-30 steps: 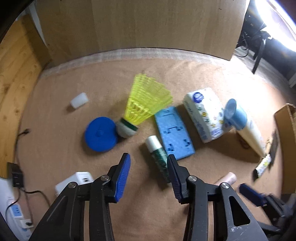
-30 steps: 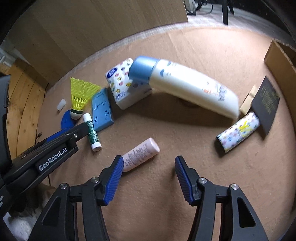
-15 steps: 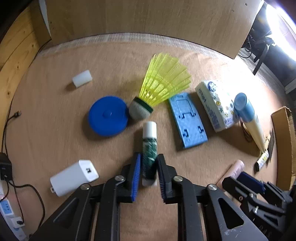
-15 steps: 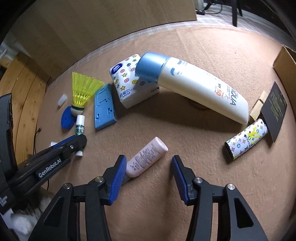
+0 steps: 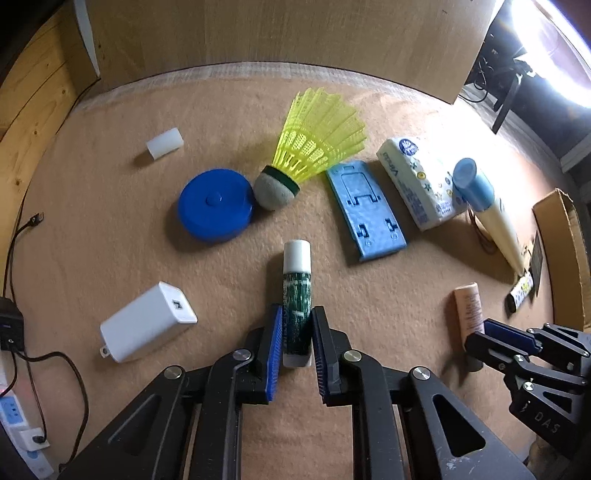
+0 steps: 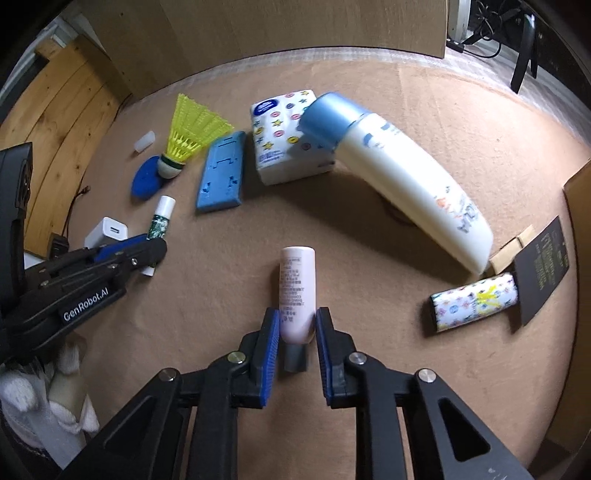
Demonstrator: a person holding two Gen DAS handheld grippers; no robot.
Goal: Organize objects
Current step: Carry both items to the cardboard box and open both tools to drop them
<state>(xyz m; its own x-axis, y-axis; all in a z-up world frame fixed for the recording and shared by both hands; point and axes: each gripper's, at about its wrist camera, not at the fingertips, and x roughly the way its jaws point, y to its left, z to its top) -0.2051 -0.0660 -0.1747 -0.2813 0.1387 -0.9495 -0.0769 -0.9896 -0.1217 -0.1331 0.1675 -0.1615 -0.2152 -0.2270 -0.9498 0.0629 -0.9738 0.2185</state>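
Note:
My left gripper (image 5: 297, 325) is shut on a green lip balm stick with a white cap (image 5: 296, 284), which lies on the tan mat and also shows in the right wrist view (image 6: 159, 219). My right gripper (image 6: 294, 325) is shut on a pink tube (image 6: 296, 288) lying on the mat; the left wrist view shows it too (image 5: 468, 310). Beyond lie a yellow shuttlecock (image 5: 310, 147), a blue round case (image 5: 215, 205), a blue phone stand (image 5: 365, 210), a tissue pack (image 6: 286, 136) and a white sunscreen tube with a blue cap (image 6: 399, 184).
A white charger (image 5: 147, 326) and a small white cap (image 5: 164, 143) lie at the left. A patterned case (image 6: 474, 301), a black card (image 6: 541, 269) and a cardboard box edge (image 5: 561, 258) are at the right. A cardboard wall (image 5: 277, 33) stands behind.
My left gripper moved forward and closed on the lip balm. My right gripper moved onto the pink tube and closed on it, and the tube now points straight ahead.

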